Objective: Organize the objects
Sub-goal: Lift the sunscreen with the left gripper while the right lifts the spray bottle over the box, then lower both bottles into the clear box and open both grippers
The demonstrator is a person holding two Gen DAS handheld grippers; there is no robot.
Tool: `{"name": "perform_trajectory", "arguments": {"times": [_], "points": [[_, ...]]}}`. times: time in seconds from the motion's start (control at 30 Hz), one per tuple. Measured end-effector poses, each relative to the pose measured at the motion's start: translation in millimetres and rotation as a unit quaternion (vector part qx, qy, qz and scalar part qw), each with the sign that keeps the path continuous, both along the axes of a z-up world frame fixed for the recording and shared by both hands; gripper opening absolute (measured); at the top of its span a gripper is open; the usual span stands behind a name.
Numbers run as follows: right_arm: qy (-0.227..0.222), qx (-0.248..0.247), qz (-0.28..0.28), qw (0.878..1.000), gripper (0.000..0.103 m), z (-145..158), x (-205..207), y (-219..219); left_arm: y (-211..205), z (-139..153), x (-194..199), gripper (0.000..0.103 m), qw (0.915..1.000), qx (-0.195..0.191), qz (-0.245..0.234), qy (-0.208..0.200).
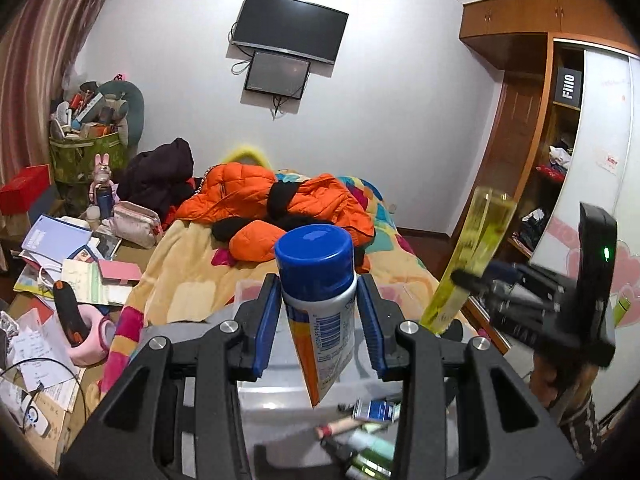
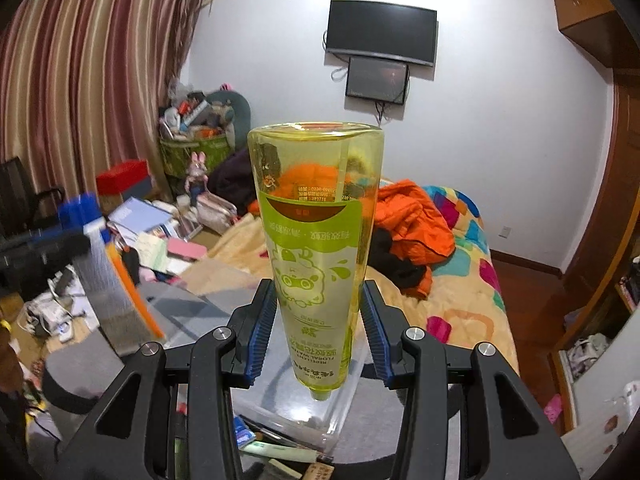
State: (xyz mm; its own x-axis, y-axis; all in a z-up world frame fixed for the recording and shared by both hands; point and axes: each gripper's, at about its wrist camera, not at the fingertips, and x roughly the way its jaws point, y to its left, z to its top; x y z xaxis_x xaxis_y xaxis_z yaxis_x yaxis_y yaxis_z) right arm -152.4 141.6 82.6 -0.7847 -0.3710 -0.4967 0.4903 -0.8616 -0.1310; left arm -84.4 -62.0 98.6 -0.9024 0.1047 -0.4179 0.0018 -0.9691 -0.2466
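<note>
My left gripper point(image 1: 320, 304) is shut on a white and orange bottle with a blue cap point(image 1: 320, 304), held upright in the air. My right gripper point(image 2: 318, 308) is shut on a clear yellow-green bottle point(image 2: 316, 240), held upside down with its neck pointing at me. The yellow-green bottle point(image 1: 472, 264) and the right gripper point(image 1: 532, 292) also show at the right of the left wrist view. The blue-capped bottle point(image 2: 104, 264) shows blurred at the left of the right wrist view. Below both grippers is a clear plastic box point(image 1: 288, 396) holding tubes and small items.
A bed point(image 2: 460, 280) with a colourful quilt and an orange jacket point(image 1: 280, 204) lies ahead. A cluttered desk point(image 1: 72, 280) with papers, books and a pink pouch is at the left. A wardrobe point(image 1: 560, 160) stands at the right. Striped curtains hang at the left.
</note>
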Motion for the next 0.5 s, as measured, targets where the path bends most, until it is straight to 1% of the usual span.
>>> {"name": "perform_trajectory", "arguments": {"times": [0.13, 0.23, 0.37, 0.5], "points": [[-0.003, 0.032, -0.003, 0.999, 0.039, -12.0, -6.7, -9.1, 8.0, -4.6, -24.7, 0.038, 1.0000, -0.006, 0.004, -0.006], [-0.005, 0.049, -0.002, 0.999, 0.039, -18.1, -11.0, -15.1, 13.2, -15.3, -46.4, 0.038, 0.9997, 0.002, -0.003, -0.024], [-0.008, 0.069, -0.001, 0.998, 0.039, -29.3, -18.3, -25.0, 16.9, -37.9, -65.6, 0.038, 0.9980, 0.022, -0.021, -0.055], [-0.015, 0.084, 0.010, 0.996, 0.039, -36.6, -22.6, -35.9, 16.4, -62.9, -82.5, 0.038, 0.9929, 0.052, -0.045, -0.097]]}}
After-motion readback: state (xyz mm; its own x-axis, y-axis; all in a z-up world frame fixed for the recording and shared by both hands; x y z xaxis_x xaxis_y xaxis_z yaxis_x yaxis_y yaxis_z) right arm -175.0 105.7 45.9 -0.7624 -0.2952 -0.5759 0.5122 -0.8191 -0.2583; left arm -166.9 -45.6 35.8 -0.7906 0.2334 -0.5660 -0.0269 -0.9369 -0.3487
